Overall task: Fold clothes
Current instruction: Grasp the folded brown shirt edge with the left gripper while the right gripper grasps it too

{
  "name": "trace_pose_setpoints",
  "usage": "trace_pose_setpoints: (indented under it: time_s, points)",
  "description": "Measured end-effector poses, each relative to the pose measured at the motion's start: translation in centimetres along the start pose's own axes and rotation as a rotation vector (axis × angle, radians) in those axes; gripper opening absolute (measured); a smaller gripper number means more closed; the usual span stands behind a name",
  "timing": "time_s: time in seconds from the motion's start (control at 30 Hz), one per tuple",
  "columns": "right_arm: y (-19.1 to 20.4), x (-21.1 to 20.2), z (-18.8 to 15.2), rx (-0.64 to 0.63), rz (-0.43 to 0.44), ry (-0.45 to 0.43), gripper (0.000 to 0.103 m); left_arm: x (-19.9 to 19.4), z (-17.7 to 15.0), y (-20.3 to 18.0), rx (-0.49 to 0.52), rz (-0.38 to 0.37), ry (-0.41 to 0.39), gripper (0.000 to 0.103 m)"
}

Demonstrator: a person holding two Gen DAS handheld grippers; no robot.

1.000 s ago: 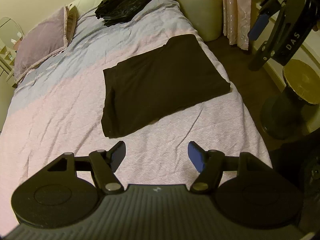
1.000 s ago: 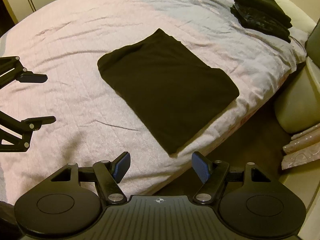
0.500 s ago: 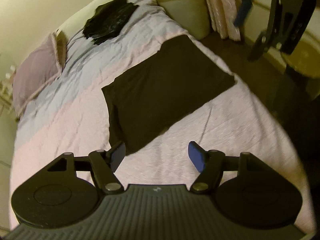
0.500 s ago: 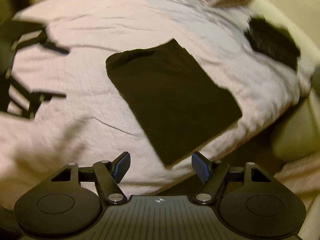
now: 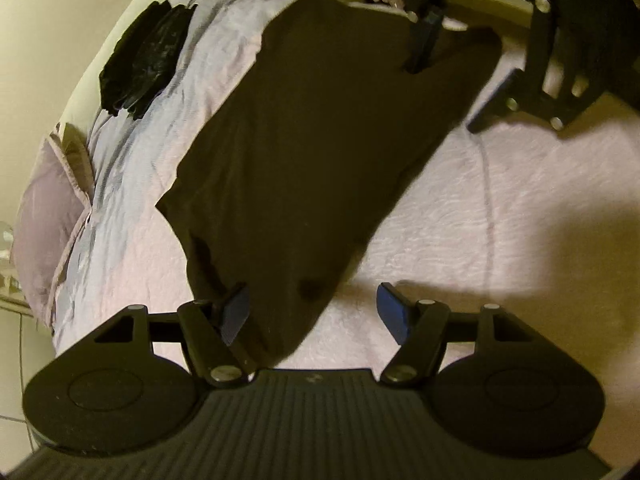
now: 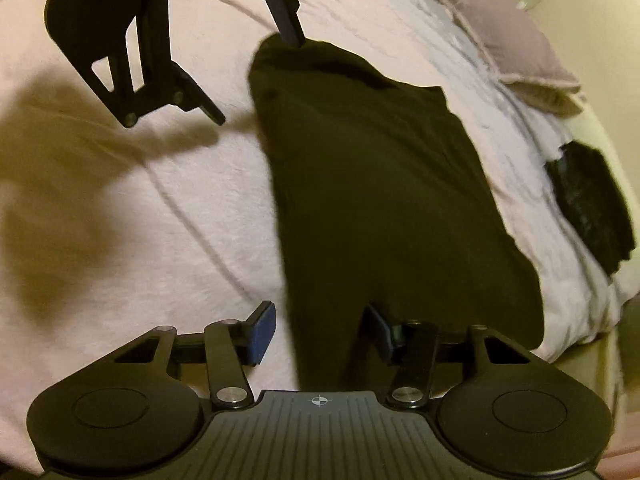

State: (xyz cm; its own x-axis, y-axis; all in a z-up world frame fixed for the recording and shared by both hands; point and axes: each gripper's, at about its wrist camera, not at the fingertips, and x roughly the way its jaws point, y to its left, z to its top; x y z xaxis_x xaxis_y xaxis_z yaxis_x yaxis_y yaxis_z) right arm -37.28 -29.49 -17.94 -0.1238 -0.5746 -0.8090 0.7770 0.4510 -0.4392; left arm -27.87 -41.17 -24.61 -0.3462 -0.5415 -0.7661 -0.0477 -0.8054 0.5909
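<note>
My left claw (image 5: pixel 312 314) was spread wide, straddling the near corner of the folded dark garment (image 5: pixel 320 140); my right claw (image 6: pixel 320 330) was spread over the opposite end. The garment lay flat near the edge of the bed (image 5: pixel 500 216), on a wrinkled pink-and-grey cover. A black clothes pile (image 5: pixel 144 56) sat farther up the bed, a mauve pillow (image 5: pixel 48 216) beyond it. Warm dim light threw claw shadows across the cover.

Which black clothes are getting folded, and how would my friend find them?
Look at the big bed with the pink cover. In the middle lies a flat dark garment. Unlike the crumpled black pile beyond it, near the pillow, it is smooth and has open jaws at both ends.
</note>
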Motion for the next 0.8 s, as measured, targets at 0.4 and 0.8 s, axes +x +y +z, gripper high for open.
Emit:
trace_pose_setpoints:
  time_s: [0.4, 0.8]
  points:
    - [-6.4, -2.5, -0.1, 0.072, 0.076, -0.072, 0.022, 5.6, 0.5, 0.6, 0.322, 0.148, -0.037, 0.072]
    - [-5.8, -4.6, -0.4, -0.031, -0.033, -0.04, 0.053, 4.4, 4.0, 5.9, 0.18, 0.026, 0.02, 0.012]
